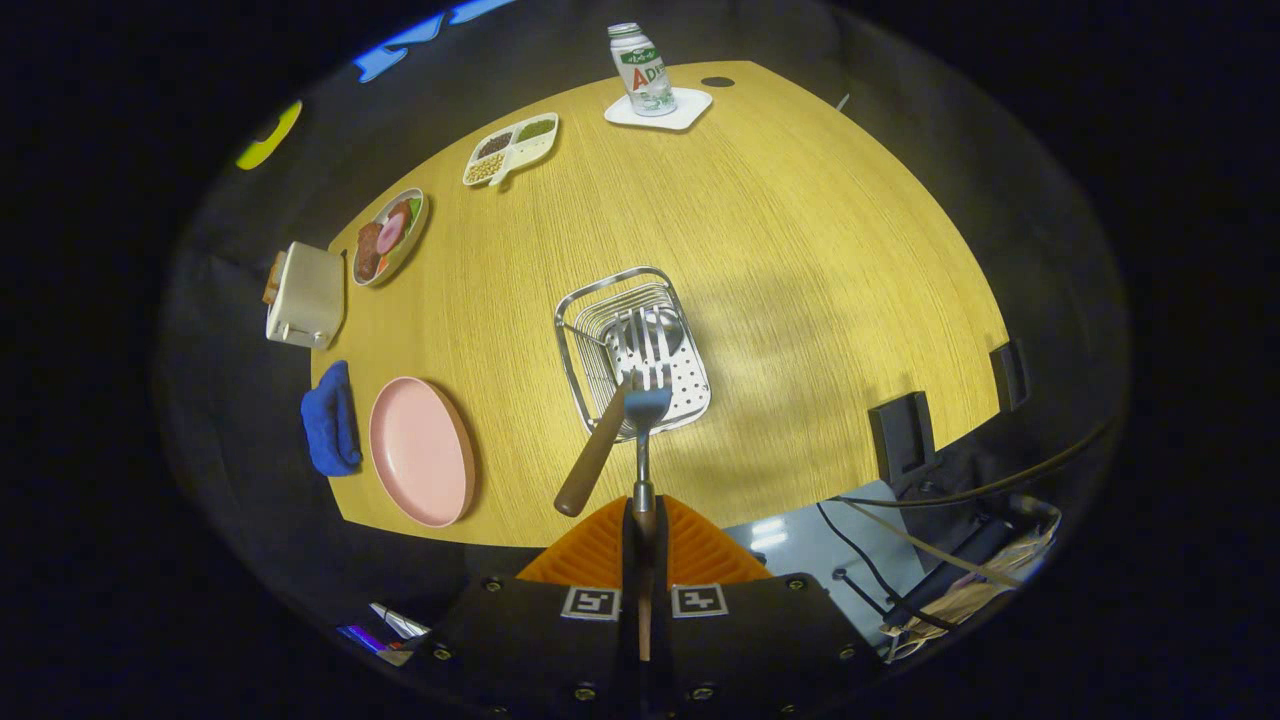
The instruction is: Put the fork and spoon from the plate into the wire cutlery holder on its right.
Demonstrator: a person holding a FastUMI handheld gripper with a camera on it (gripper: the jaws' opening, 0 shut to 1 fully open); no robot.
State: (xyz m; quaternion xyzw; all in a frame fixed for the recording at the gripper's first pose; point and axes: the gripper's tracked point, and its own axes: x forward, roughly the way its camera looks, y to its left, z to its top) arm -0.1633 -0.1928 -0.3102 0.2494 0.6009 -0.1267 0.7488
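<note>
Gripper view: the gripper (641,505) is clamping the fork (645,400) over the holder (575,310), where the spoon (600,440) is already leaning, the plate (420,450) at nine o'clock lying bare.

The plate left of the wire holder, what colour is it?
Pale pink plate, plain, seen in the gripper view.

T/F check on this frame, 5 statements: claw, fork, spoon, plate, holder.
1. The claw is shut on the fork. True.
2. The pink plate still has cutlery on it. False: it is bare.
3. The fork's tines hang over the wire cutlery holder. True.
4. The spoon lies flat on the table beside the plate. False: its bowl end is in the holder and its wooden handle leans out over the rim toward the claw.
5. The blue cloth sits between the plate and the holder. False: it lies on the plate's far side from the holder, near the toaster.
</note>
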